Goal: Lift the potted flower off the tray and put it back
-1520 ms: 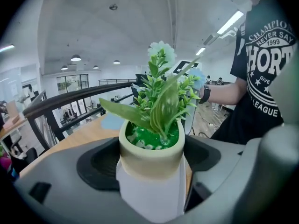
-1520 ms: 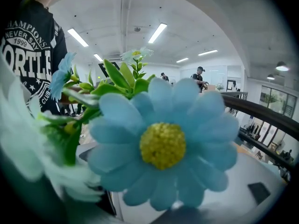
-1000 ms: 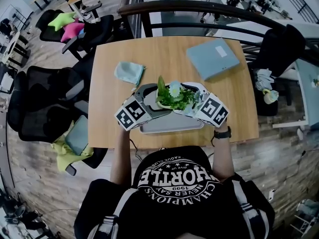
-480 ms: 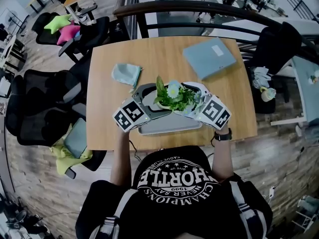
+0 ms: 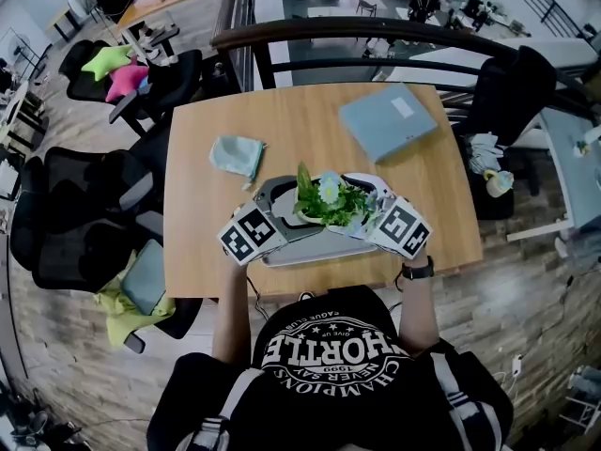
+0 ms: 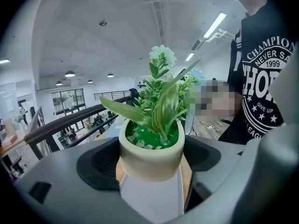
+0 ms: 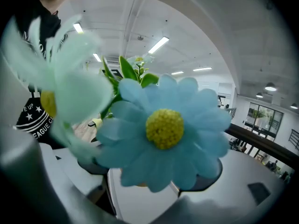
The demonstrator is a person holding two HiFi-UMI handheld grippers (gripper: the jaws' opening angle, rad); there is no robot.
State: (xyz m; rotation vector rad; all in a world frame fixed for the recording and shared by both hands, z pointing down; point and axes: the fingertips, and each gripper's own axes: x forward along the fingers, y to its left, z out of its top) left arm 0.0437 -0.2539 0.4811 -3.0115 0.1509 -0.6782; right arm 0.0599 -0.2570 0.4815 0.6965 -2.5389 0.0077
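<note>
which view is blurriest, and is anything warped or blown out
Right gripper view: softest; the blue flower fills the frame and the pale flower beside it is smeared out of focus. Left gripper view: the pot is sharp, ceiling light strips blown out, black fisheye corners. Head view: sharp, but the railing bows strongly.

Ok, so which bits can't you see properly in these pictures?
Right gripper view: the blue flower fills the middle, hiding the pot and whether those jaws touch it.
Head view: the left gripper, right gripper and leaves cover most of the tray, so whether the pot rests on it is unclear.
Head view: the label on the blue folder is too small to read.
</note>
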